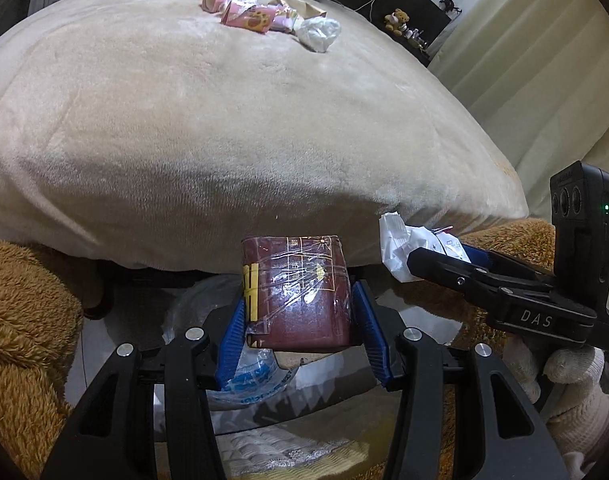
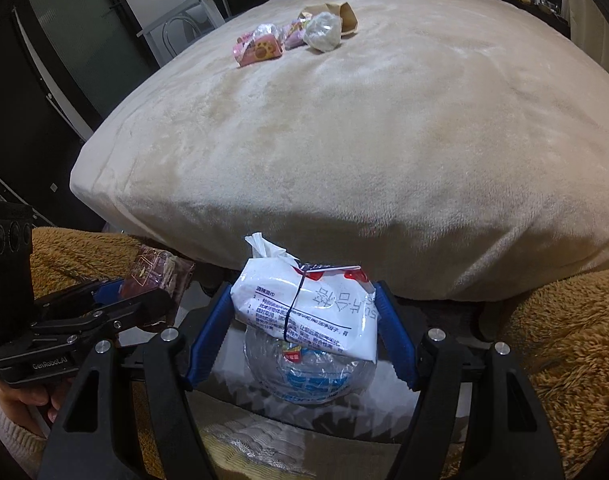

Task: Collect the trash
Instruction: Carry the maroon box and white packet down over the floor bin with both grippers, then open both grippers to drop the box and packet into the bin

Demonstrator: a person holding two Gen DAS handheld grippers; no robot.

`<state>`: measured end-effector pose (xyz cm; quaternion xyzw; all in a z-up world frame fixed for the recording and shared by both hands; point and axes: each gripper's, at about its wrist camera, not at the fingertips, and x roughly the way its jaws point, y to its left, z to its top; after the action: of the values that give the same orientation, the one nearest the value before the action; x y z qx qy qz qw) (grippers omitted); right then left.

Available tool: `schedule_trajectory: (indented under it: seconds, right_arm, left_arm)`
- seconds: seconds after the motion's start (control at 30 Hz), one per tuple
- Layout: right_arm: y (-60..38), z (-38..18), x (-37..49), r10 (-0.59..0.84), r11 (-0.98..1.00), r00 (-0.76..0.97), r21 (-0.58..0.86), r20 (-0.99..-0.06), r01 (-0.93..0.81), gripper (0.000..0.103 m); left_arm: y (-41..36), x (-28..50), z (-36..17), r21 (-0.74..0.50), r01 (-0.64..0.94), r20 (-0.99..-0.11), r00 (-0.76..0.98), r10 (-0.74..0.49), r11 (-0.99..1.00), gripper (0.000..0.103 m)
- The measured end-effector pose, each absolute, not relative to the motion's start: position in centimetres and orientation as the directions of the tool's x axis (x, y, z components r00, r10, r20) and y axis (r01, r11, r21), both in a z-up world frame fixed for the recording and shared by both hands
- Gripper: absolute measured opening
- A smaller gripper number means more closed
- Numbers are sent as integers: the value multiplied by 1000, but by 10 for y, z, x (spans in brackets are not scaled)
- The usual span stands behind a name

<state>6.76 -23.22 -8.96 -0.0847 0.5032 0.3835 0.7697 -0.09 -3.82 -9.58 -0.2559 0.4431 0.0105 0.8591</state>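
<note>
Left gripper (image 1: 300, 316) clamped on a maroon cellophane-wrapped packet (image 1: 300, 292), right gripper (image 2: 302, 320) clamped on a white wet-wipe packet (image 2: 308, 308), both held beyond the near edge of the beige blanket (image 1: 224, 128). Below them, a clear plastic bag (image 2: 310, 372). Farther up the blanket, a pink wrapper (image 2: 258, 50) and crumpled white wad (image 2: 323, 32).

Left gripper (image 1: 300, 316) clamped on a maroon packet (image 1: 298, 292) — right gripper (image 2: 302, 320) just beside it, level, pinching a white wipes pack (image 2: 304, 308); both hand-held, pointing forward.
</note>
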Motion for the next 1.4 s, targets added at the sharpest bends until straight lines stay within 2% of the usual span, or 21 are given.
schedule_trajectory:
  seconds: [0.6,1.4]
  right_arm:
    - [-211,-152,91,378,747,-25,321,-925,-582,69]
    - [-193,-188,96,329,775,-150,357,-932,-521,70]
  left_arm:
    - [-26,24,-151,-482,-347,-845,427,-322,805,50]
    - [-31,34,-194,-446,-397,-894,244,-376,802,50]
